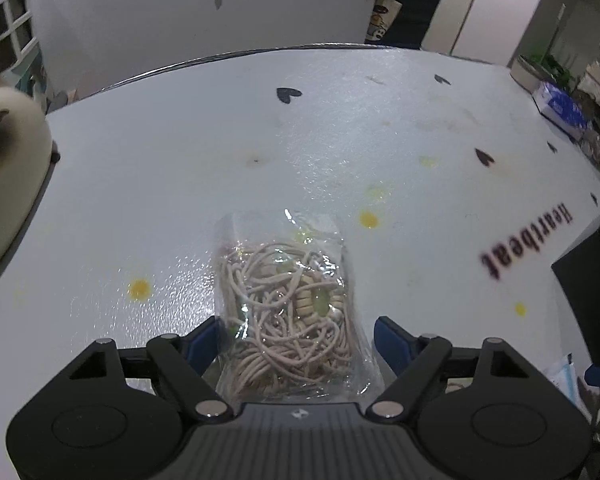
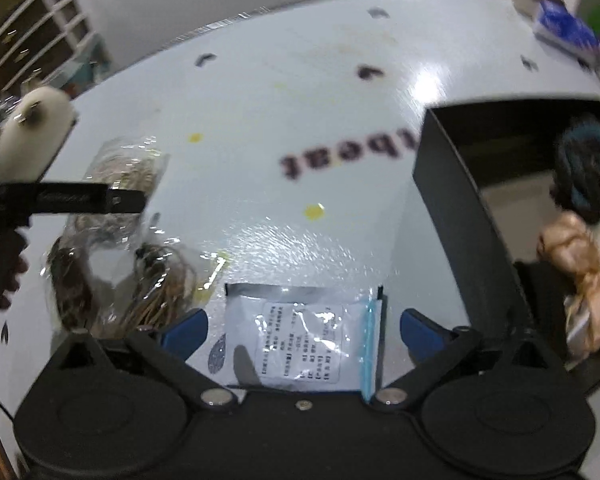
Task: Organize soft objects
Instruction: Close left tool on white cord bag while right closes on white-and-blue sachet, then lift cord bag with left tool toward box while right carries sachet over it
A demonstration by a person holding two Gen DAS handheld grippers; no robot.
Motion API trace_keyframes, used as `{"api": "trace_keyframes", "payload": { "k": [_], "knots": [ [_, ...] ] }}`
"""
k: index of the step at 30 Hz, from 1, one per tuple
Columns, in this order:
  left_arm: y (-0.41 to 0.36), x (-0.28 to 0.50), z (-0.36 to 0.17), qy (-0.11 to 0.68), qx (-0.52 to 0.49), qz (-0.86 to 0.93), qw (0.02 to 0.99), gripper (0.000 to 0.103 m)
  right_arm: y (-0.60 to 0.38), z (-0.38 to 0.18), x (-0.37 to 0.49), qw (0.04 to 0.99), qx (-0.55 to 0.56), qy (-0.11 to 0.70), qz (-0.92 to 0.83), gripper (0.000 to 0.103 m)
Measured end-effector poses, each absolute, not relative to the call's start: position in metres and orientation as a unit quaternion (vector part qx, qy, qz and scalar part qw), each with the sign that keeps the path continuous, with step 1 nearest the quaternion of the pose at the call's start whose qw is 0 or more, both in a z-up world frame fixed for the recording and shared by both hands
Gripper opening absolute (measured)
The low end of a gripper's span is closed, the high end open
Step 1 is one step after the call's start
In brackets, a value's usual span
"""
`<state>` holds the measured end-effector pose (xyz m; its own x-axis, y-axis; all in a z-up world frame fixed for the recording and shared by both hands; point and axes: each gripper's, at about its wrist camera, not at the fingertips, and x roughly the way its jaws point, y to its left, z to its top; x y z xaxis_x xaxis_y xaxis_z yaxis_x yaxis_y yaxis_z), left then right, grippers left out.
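A clear bag of beige hair ties (image 1: 288,304) lies on the white table (image 1: 260,140), between the open fingers of my left gripper (image 1: 296,340). It also shows in the right wrist view (image 2: 120,184), under the left gripper's black body. A second clear bag with dark hair ties (image 2: 112,280) lies beside it. A white printed zip pouch (image 2: 304,336) lies between the open fingers of my right gripper (image 2: 304,332). A black box (image 2: 460,216) to the right holds a teal-black scrunchie (image 2: 584,168) and a tan one (image 2: 576,256).
A cream plush cat (image 1: 8,168) sits at the table's left edge, also in the right wrist view (image 2: 32,132). A blue tissue pack (image 1: 560,108) lies at the far right. The tablecloth carries black hearts, yellow dots and "Heartbeat" lettering (image 1: 528,240).
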<state>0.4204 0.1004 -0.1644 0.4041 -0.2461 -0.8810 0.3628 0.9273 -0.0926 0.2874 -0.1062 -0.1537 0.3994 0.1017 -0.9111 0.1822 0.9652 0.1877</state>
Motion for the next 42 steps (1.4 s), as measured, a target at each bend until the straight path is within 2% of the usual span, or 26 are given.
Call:
{"api": "trace_keyframes", "payload": {
  "k": [5,14,18,20,25,28,33,42],
  "knots": [
    [0.093,0.423,-0.166,0.512,0.078,-0.185,0.835,0.082,-0.096,-0.168,0.294,0.809,0.121,0.574,-0.04,0.103],
    [0.084,0.429,-0.162,0.499,0.117,-0.191,0.837,0.082,-0.068,-0.17,0.293,0.814,0.044,0.578,-0.039,0.103],
    [0.082,0.433,-0.161,0.507,0.134,-0.196,0.829,0.072,-0.068,-0.17,0.29,0.82,0.04,0.57,-0.032,0.103],
    [0.083,0.435,-0.162,0.514,0.126,-0.199,0.825,0.071,-0.068,-0.169,0.289,0.823,0.039,0.566,-0.027,0.102],
    [0.088,0.432,-0.164,0.522,0.111,-0.194,0.823,0.068,-0.07,-0.158,0.282,0.835,0.024,0.549,-0.004,0.083],
    [0.094,0.427,-0.164,0.516,0.091,-0.196,0.829,0.061,-0.07,-0.155,0.278,0.843,0.011,0.538,0.015,0.076],
    [0.102,0.418,-0.162,0.503,0.063,-0.201,0.838,0.056,-0.071,-0.151,0.27,0.849,0.001,0.527,0.028,0.072],
    [0.117,0.388,-0.144,0.476,0.018,-0.195,0.858,0.056,-0.082,-0.133,0.27,0.871,0.016,0.49,0.028,0.071]
  ]
}}
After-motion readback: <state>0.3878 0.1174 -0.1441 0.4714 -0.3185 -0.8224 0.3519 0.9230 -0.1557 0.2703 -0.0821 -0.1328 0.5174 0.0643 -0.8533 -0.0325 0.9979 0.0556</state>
